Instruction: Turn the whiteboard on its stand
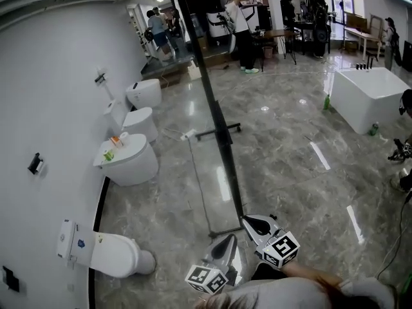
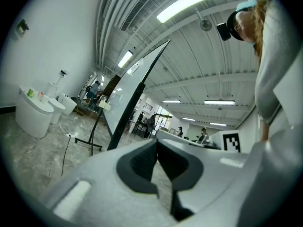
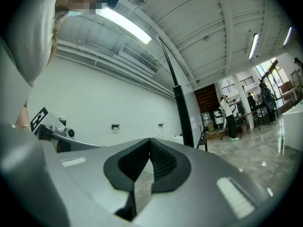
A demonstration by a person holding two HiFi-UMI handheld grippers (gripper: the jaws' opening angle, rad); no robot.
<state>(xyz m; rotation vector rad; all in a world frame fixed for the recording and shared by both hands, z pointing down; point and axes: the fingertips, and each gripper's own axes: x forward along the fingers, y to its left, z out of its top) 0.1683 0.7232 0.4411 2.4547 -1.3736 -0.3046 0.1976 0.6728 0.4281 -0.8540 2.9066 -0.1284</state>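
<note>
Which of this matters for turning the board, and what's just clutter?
Job: white black-framed whiteboard; black metal stand; left claw; right claw.
Clutter: white ceramic toilets; white rectangular bathtub; green bottle.

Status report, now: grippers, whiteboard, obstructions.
Left gripper shut, empty; right gripper shut, empty. Whiteboard on stand, edge-on ahead, not gripped. Cable on floor beside stand; toilets along wall.

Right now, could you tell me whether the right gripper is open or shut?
Shut: in its own view, the right gripper shows its pads meeting at the tips, nothing between them; the whiteboard stands apart ahead.
</note>
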